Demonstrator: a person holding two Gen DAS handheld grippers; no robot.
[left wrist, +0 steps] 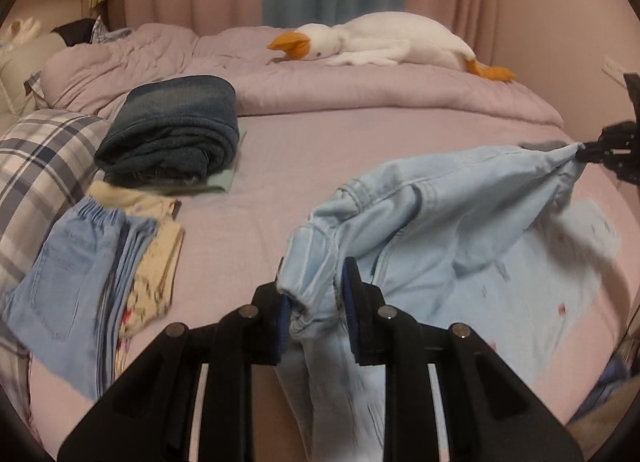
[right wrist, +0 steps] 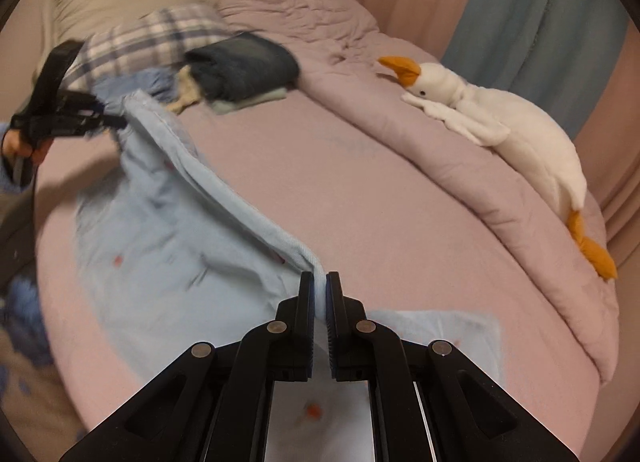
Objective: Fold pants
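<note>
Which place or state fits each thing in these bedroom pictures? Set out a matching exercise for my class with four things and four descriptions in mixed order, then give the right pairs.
Things
1. light blue pants
2. plush goose
3. dark folded jeans
4. plaid pillow

Descriptions
A. lies on the bunched duvet by the curtains
B. held at two ends by the left tongs and right tongs
C. stacked on other folded clothes
D. at the bed's edge beside the folded clothes

Pairs: 1-B, 2-A, 3-C, 4-D
</note>
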